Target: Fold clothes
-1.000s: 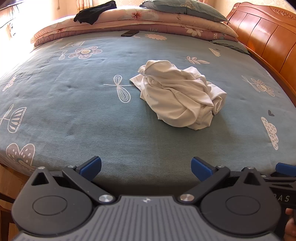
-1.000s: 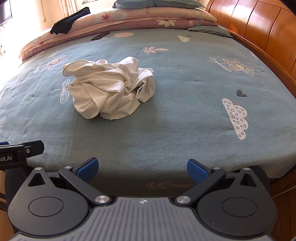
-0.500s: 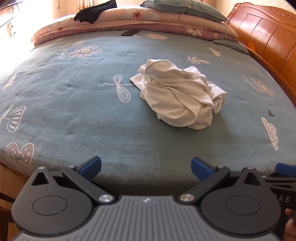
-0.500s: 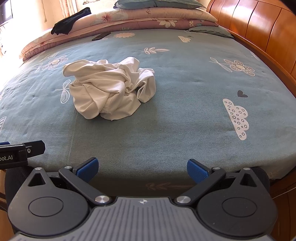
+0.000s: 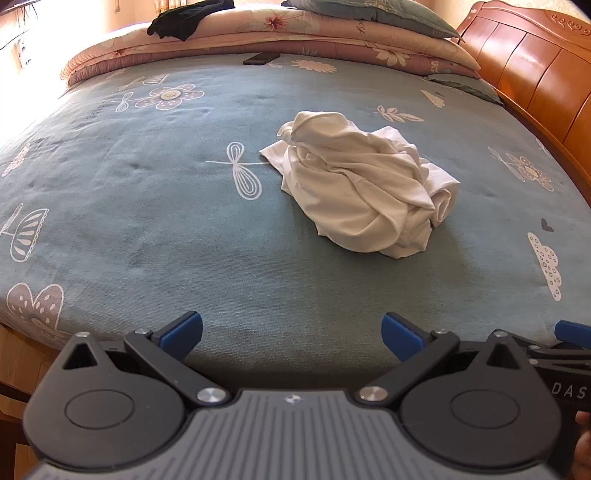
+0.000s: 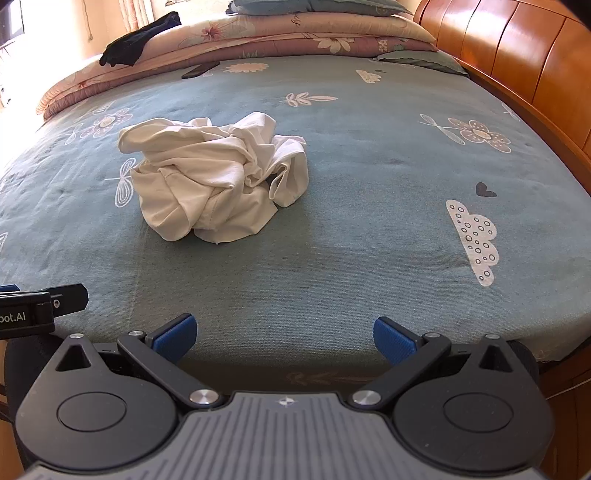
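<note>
A crumpled white garment [image 5: 362,188] [image 6: 214,181] lies bunched in a heap on the teal patterned bedsheet [image 5: 147,221] [image 6: 369,221]. My left gripper [image 5: 291,336] hovers at the bed's near edge, open, with nothing between its blue pads; the heap lies well ahead and a little right of it. My right gripper [image 6: 282,338] is also open and empty at the near edge, with the heap ahead to its left. The two grippers sit side by side; each shows at the other view's edge.
A folded floral quilt [image 5: 295,37] [image 6: 258,37] and pillows are stacked at the far end, with a black garment [image 5: 184,18] [image 6: 136,40] on top. A dark phone [image 5: 261,58] [image 6: 200,69] lies near the quilt. A wooden headboard [image 5: 535,74] [image 6: 517,55] runs along the right.
Both views have crept slightly forward toward the bed. The garment has not moved and both grippers stay open.
</note>
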A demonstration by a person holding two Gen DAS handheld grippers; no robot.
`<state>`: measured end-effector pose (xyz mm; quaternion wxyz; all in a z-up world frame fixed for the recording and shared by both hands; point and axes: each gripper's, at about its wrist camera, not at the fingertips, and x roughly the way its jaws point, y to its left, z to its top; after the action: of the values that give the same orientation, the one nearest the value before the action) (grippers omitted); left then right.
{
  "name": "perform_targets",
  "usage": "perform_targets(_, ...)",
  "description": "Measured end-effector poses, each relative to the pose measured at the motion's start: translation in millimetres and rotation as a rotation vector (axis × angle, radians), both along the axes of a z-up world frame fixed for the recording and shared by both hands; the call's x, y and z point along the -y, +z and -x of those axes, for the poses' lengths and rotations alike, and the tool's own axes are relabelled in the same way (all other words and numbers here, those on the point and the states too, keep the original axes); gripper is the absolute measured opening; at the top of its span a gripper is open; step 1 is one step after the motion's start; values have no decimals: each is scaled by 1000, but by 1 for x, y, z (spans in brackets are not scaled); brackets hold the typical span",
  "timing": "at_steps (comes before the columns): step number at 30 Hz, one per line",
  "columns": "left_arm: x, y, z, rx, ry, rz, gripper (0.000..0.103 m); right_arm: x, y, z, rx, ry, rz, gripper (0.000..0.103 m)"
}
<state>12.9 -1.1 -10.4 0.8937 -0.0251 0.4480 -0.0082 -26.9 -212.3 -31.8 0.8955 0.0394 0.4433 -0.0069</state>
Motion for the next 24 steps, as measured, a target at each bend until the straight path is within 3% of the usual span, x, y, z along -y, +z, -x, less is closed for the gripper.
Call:
perform_targets(14,-3,0,-3,13,-1,19,103,-2,-4,-5,-19,-7,2,103)
perform_targets(24,-6,4,2,67,-47,146,103,6,-3,-1,1,-20,-36,103)
